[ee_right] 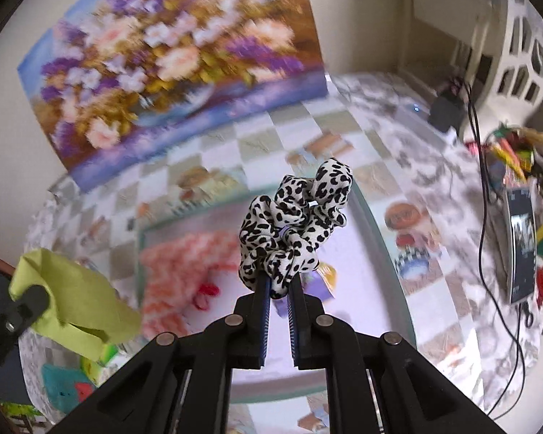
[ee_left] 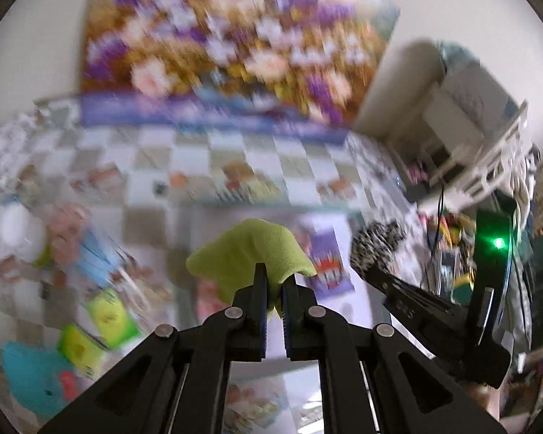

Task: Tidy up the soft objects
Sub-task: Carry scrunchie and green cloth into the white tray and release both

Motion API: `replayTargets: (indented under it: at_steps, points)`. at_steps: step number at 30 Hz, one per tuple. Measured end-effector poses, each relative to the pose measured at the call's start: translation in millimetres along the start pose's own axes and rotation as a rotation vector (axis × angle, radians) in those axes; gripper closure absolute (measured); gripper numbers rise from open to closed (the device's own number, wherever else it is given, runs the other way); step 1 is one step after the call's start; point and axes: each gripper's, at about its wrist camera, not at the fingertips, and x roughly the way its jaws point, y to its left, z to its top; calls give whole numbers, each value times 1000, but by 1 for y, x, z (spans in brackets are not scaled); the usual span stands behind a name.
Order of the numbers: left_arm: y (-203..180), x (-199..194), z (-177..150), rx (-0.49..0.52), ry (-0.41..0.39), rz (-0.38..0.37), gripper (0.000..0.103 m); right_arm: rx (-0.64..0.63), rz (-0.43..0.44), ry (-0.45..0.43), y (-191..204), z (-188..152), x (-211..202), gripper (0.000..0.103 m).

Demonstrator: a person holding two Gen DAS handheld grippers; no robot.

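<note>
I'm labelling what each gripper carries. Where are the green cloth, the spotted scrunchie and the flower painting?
green cloth (ee_left: pixel 249 253), left wrist view, middle of the fabric
spotted scrunchie (ee_right: pixel 293 217), right wrist view, centre of the ruffles
flower painting (ee_right: pixel 170 61), right wrist view, middle of the canvas

lime-green matt felt-like cloth (ee_left: pixel 249 253); black-spotted white satin-sheen fabric scrunchie (ee_right: pixel 293 224); matt black plastic gripper fingers (ee_left: pixel 260 289) with bright metal rivets; checked, smooth printed tablecloth (ee_left: pixel 235 152); blurred floral painted canvas (ee_right: pixel 170 54).
</note>
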Motion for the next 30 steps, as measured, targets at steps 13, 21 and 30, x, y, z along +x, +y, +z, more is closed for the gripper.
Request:
replayTargets:
  at_steps: [13,21,30]
  points:
    - [2,93,-33,-53,287,56,95,-11,10,120,5,-12,34,89]
    - [13,67,-19,-98,214,50,61,-9,5,53,11,-5,14,59]
    - [65,50,-2,-166,144,249,27,-72,-7,51,31,-8,15,41]
